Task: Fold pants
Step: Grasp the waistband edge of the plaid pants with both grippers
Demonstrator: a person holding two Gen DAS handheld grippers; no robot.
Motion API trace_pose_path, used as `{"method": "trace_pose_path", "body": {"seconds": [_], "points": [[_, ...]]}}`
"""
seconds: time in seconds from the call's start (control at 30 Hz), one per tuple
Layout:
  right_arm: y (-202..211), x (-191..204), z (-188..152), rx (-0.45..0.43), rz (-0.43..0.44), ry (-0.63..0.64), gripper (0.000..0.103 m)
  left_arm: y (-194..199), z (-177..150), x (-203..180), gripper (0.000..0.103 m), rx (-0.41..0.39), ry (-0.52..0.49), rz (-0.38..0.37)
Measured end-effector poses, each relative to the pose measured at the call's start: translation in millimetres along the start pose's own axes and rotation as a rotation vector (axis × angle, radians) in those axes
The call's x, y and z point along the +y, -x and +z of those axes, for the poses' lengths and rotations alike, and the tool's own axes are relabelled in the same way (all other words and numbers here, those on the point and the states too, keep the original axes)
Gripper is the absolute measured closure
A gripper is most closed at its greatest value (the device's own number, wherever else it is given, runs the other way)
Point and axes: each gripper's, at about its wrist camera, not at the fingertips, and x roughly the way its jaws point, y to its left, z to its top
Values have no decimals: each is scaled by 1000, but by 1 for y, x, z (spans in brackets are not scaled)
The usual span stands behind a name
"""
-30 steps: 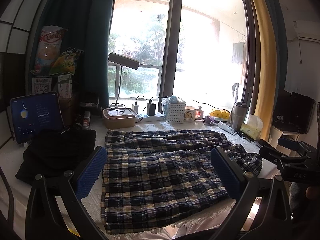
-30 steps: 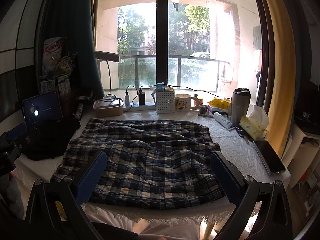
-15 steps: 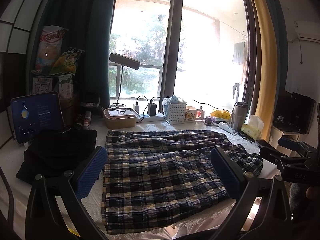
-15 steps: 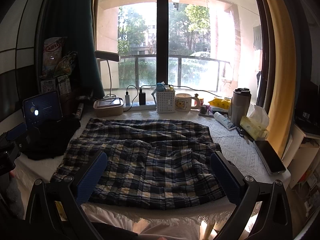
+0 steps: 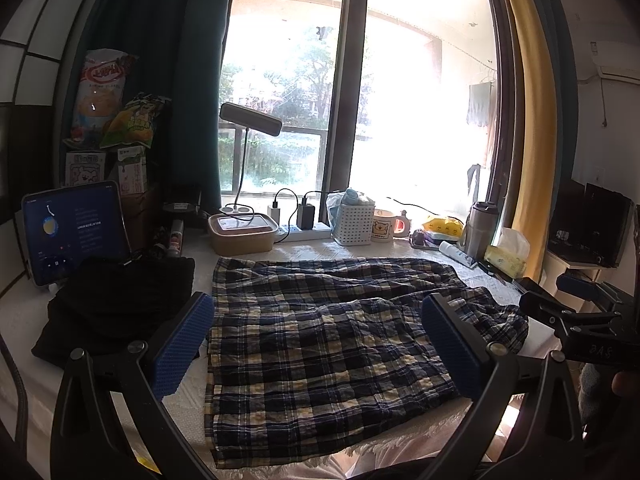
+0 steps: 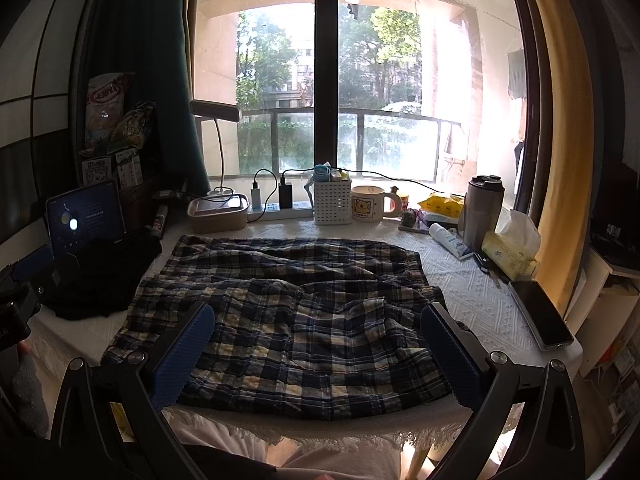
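a white textured table (image 6: 472,300) stood before a sunlit window. the plaid pants (image 6: 288,308) lay spread flat across it, beside a black garment (image 6: 100,276). the left gripper (image 5: 320,344) and right gripper (image 6: 316,352) hovered above the near edge, jaws wide apart, holding nothing.

I see a tall window (image 6: 326,80) ahead, split by a dark centre post, with bright daylight, trees and a balcony railing (image 6: 352,114) beyond. A dark teal curtain (image 6: 160,80) hangs on its left, a yellow curtain (image 6: 560,140) on its right. The desk (image 6: 472,292) wears a white textured cloth. A dark panelled wall (image 5: 24,60) stands far left.
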Motion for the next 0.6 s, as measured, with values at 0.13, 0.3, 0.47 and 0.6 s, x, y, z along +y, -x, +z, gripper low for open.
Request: {"method": "trace_pose_path", "body": {"seconds": [0.13, 0.3, 0.47, 0.6], "points": [[-15, -6, -1, 28, -1, 1, 0, -21, -4, 7, 1, 54, -13, 24], [-57, -33, -2, 108, -5, -9, 0, -70, -3, 33, 1, 160, -26, 95], [-106, -65, 4, 189, -16, -23, 0, -122, 10, 74, 1, 229, 18, 154], [-141, -86, 19, 233, -16, -7, 0, -166, 23, 98, 1, 269, 31, 190]]}}
